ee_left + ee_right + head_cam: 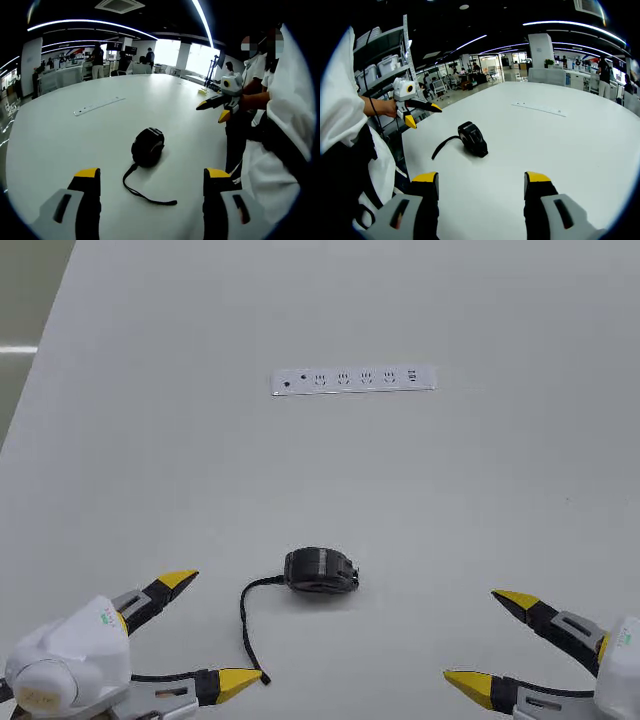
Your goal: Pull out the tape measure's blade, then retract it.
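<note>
Nothing pulled yet: our left gripper [212,628] and right gripper [488,639] hover spread, empty, flanking the tape measure [320,571]; next we clamp its case.

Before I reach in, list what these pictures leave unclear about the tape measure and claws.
- tape measure: the blade tip and lock are too small and dark in the head view.
- right claw: its body is cut off by the head view's corner.
- power strip: the socket markings are too small in the head view.

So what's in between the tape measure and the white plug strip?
Nothing, just bare white table between the tape measure and the plug strip, seen in the head view.
</note>
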